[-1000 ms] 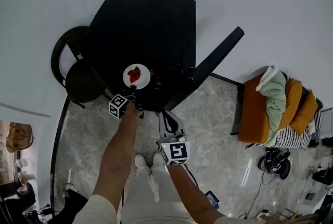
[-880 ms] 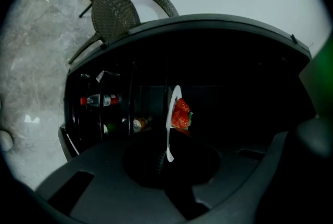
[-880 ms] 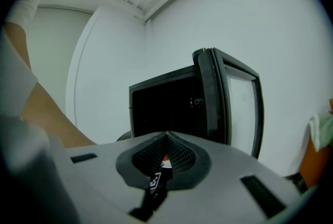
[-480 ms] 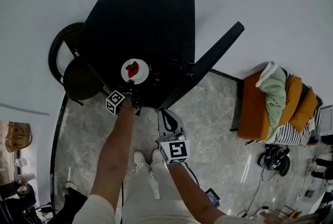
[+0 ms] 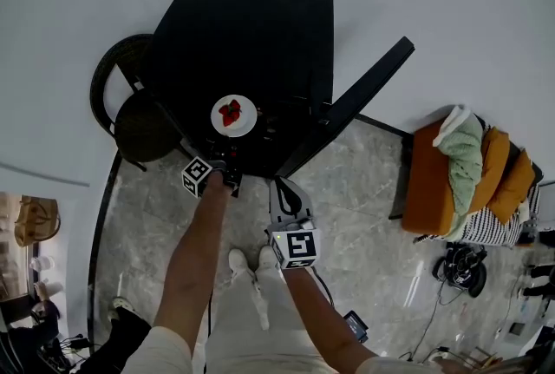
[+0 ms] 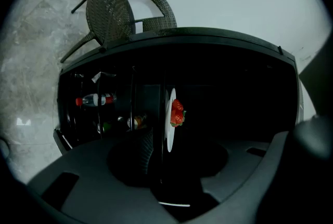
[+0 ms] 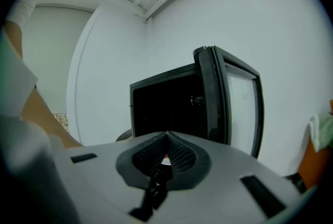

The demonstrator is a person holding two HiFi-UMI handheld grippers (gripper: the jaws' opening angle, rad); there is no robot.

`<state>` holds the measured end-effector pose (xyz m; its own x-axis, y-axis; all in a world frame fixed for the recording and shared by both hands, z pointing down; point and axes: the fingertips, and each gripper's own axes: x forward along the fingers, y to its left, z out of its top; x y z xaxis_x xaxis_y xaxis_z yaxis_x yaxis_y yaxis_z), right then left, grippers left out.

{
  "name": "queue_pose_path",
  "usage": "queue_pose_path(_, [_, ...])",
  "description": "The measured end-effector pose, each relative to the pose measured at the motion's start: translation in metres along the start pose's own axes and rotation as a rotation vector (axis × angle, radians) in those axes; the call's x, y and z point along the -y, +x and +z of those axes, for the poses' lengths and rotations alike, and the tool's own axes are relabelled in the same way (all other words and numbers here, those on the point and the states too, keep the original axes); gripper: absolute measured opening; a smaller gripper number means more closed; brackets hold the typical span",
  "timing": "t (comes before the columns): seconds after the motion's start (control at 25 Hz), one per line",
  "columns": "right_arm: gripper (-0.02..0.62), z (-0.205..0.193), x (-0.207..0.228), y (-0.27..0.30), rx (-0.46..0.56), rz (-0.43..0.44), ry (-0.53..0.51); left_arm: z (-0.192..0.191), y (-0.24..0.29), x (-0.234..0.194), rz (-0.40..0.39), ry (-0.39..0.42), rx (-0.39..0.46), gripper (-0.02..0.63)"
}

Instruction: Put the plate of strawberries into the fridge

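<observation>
The white round plate (image 5: 234,115) carrying red strawberries (image 5: 230,112) sat on a shelf inside the small black fridge (image 5: 251,25), whose door (image 5: 355,108) stood swung open to the right. Below that shelf, the fridge also held a clear bottle with a red cap and red label (image 6: 96,99) beside a few small items too dark to name. The left gripper (image 5: 224,162) had just been opening its jaws; they stood wide with nothing between them, the plate just ahead. The right gripper (image 5: 279,187) hung near the door, jaws closed together and empty.
</observation>
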<state>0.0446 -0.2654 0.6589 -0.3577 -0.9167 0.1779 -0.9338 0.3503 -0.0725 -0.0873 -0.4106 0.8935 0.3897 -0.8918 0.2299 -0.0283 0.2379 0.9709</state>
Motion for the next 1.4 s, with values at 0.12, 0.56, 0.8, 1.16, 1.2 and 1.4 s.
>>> queue_pose_path(0.12, [0.003, 0.0, -0.003, -0.003, 0.0, 0.007, -0.004, -0.004, -0.01, 0.004, 0.0, 0.016, -0.025, 0.15])
queue_pose_path(0.56, [0.003, 0.02, -0.011, -0.013, 0.002, -0.043, 0.048, -0.028, -0.063, 0.059, -0.102, 0.006, -0.083, 0.05])
queue_pose_path(0.8, [0.003, 0.041, -0.031, -0.021, -0.013, -0.02, 0.05, -0.049, -0.102, 0.088, -0.156, -0.007, -0.105, 0.003])
queue_pose_path(1.16, [0.003, 0.082, -0.057, -0.029, 0.006, 0.03, 0.046, -0.06, -0.127, 0.131, -0.171, -0.031, -0.088, 0.002])
queue_pose_path(1.2, [0.003, 0.087, -0.059, -0.03, 0.011, 0.031, 0.043, -0.06, -0.13, 0.134, -0.17, -0.033, -0.084, 0.002])
queue_pose_path(1.4, [0.003, 0.11, -0.066, -0.036, 0.013, 0.04, 0.019, -0.056, -0.145, 0.158, -0.175, -0.043, -0.069, 0.002])
